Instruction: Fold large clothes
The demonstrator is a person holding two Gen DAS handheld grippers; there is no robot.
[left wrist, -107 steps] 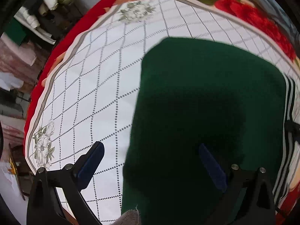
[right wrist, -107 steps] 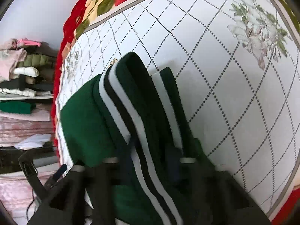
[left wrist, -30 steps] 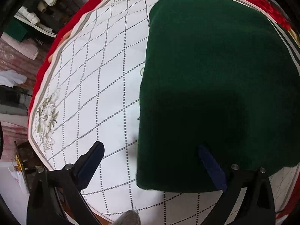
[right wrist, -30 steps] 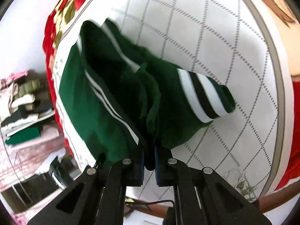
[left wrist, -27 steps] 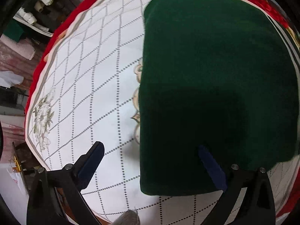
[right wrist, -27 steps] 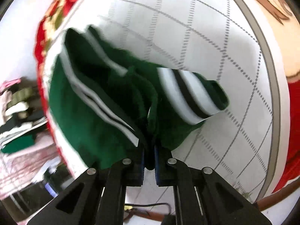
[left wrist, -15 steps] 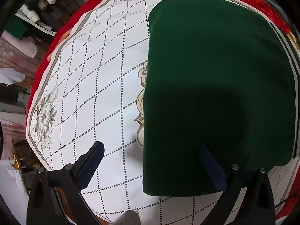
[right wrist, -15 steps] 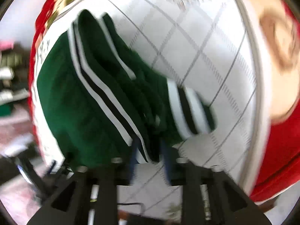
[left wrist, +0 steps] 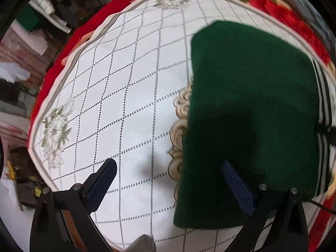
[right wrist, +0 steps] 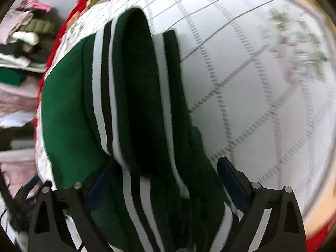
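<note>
The green garment (left wrist: 252,109) lies folded on the table (left wrist: 117,109), on its white diamond-pattern cloth, toward the right side and close to the near edge. The right gripper (right wrist: 166,180) has just been opening its fingers, which now stand wide apart with the striped, bunched part of the garment (right wrist: 134,96) between them but not pinched. The left gripper (left wrist: 168,180) also has its fingers wide apart, holding nothing, one over bare cloth and the other over the garment's left part. The risk, as I judge it, is that the released striped folds, which look loose and humped, slump or spring open, or that a finger snags them on withdrawing and drags the stack askew toward the table edge. The left view shows only a smooth, flat green top and a thin sliver of stripes at far right; the right view reveals the ridged, layered stripes and a pile of other clothes (right wrist: 23,33) off to the left.
</note>
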